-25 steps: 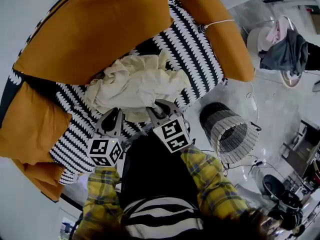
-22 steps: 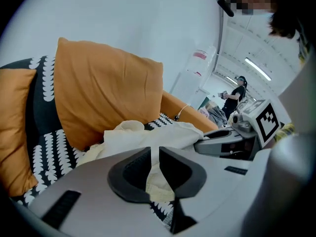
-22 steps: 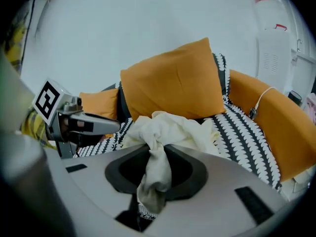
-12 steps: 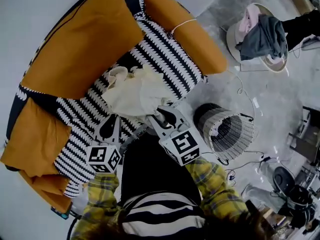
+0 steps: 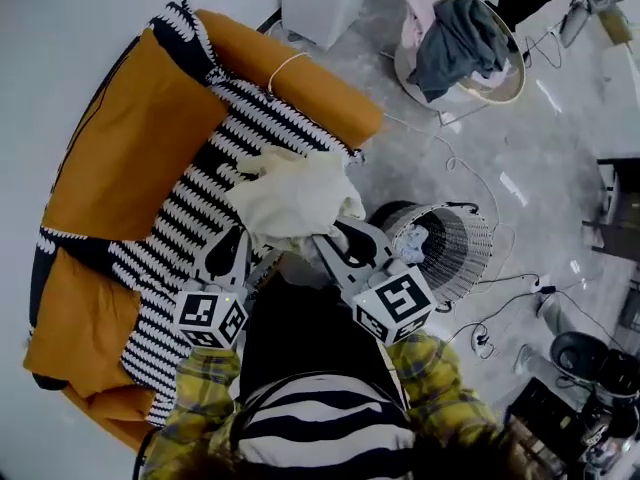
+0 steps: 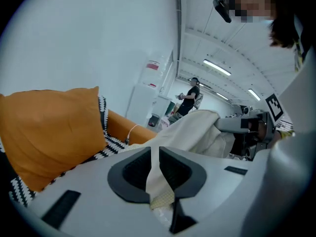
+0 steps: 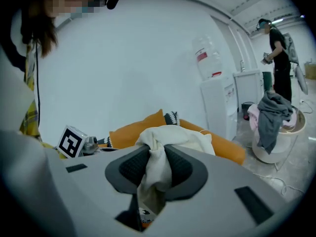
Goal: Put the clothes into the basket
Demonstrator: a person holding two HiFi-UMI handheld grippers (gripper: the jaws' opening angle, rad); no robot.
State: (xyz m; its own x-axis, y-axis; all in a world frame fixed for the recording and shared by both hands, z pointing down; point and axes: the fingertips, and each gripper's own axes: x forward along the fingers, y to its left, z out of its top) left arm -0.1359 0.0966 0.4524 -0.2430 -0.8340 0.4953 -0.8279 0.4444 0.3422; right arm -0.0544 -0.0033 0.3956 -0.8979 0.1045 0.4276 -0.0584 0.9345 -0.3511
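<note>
Clamping the cream garment point(image 5: 295, 193) in my left gripper point(image 5: 234, 246) and right gripper point(image 5: 346, 242) alike, I should carry it level over the wire basket point(image 5: 455, 258) — hems clear of its rim.

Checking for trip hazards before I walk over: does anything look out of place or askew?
Loose cables trail across the floor beside the sofa, and the wire basket seems tipped on its side. Grey clothing spills over the far round basket's rim.
</note>
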